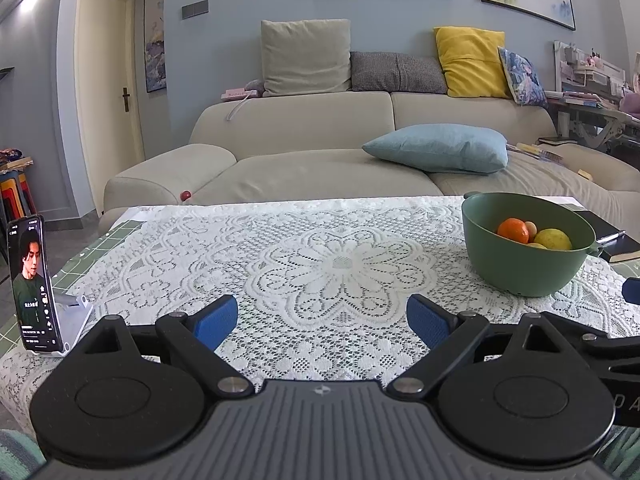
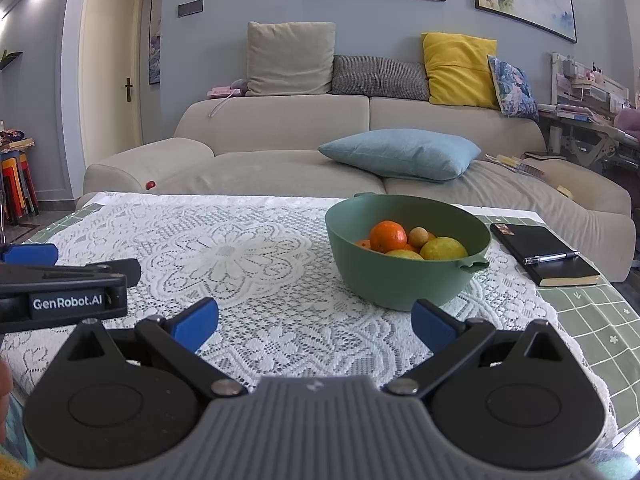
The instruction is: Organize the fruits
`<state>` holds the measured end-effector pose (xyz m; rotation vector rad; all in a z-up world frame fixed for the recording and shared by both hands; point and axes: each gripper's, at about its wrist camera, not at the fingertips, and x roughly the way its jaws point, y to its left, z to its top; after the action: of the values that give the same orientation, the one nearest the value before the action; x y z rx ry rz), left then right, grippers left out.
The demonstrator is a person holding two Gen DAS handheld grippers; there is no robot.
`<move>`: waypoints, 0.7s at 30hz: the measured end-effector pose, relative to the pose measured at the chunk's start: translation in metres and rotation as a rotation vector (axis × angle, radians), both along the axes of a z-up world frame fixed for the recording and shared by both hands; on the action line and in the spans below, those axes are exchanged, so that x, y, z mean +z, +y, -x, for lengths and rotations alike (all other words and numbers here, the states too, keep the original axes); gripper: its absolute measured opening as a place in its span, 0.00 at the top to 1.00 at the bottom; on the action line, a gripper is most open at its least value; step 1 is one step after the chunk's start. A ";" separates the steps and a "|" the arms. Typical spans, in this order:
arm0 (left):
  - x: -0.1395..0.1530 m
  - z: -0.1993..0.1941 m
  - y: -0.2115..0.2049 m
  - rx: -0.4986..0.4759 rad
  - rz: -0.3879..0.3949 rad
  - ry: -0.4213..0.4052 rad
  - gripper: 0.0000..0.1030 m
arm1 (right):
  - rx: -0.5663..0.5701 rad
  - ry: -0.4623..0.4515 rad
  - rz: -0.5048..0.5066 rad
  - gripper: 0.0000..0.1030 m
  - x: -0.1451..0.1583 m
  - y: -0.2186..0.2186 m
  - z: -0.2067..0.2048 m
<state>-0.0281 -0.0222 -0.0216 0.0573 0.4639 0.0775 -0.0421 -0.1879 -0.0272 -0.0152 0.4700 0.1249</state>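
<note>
We hold both hand-held grippers, left [image 1: 322, 320] and right [image 2: 316, 322], spread and empty; green bowl [image 2: 400, 280] of fruit [image 2: 388, 236] sits upright on the bench [image 2: 260, 280].

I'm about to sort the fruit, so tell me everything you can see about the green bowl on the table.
The green bowl is a deep, round, matte dish, plastic by the look, with a small lug handle on its near right rim and another showing at the far rim. It stands upright on the white lace tablecloth, ahead of the open right gripper, with neither gripper touching it. Inside lie an orange, a small tan round fruit and yellow fruits. A black notebook lies apart to its right.
</note>
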 end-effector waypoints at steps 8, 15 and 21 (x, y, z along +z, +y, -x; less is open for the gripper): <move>-0.001 -0.002 0.000 -0.006 0.005 0.014 0.00 | 0.000 0.005 0.000 0.04 0.000 0.000 -0.001; -0.002 -0.002 0.000 -0.010 0.007 0.015 0.00 | -0.001 0.010 -0.002 0.04 -0.002 0.000 -0.002; -0.001 -0.002 0.000 -0.005 0.006 0.012 0.00 | 0.002 0.015 -0.002 0.04 -0.003 0.001 -0.003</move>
<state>-0.0258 -0.0221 -0.0229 0.0530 0.4759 0.0704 -0.0390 -0.1869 -0.0303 -0.0127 0.4852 0.1280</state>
